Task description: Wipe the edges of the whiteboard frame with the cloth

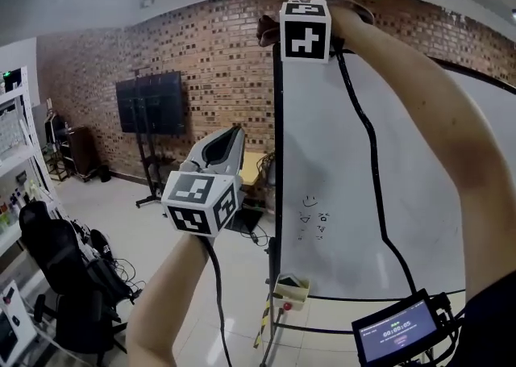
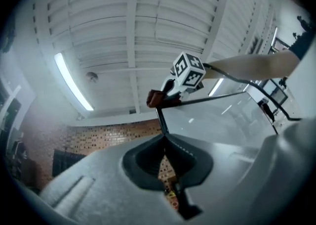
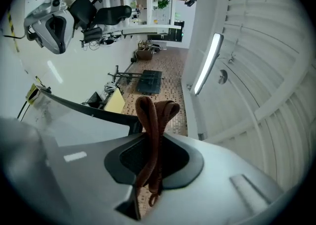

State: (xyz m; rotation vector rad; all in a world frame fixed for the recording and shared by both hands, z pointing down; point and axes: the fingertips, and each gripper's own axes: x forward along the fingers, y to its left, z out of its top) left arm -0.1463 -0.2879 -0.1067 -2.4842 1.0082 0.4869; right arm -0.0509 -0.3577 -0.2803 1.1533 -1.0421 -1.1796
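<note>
My right gripper (image 3: 149, 139) is clenched on the cloth (image 3: 153, 114), a brown rag folded over so that a loop of it sticks out past the jaws and a loose end hangs below them. In the head view I have that arm raised and the cloth sits right at the top left corner of the whiteboard (image 1: 379, 164), where the dark frame (image 1: 277, 156) turns from its upright left side into the top edge. From the left gripper view the rag looks to be on that corner, though I can't tell for sure whether it is pressing on the frame or is only just beside it. My left gripper (image 2: 165, 145) is held lower, out to the left of the board and well apart from it, its jaws closed together with nothing between them. So I judge this to be the very start of a wiping stroke, with the edges not yet run. The next move calls for me to seat the loop of cloth firmly against the frame and draw it along one edge, down the left side or across the top, keeping the grip tight so the rag doesn't slip out.
</note>
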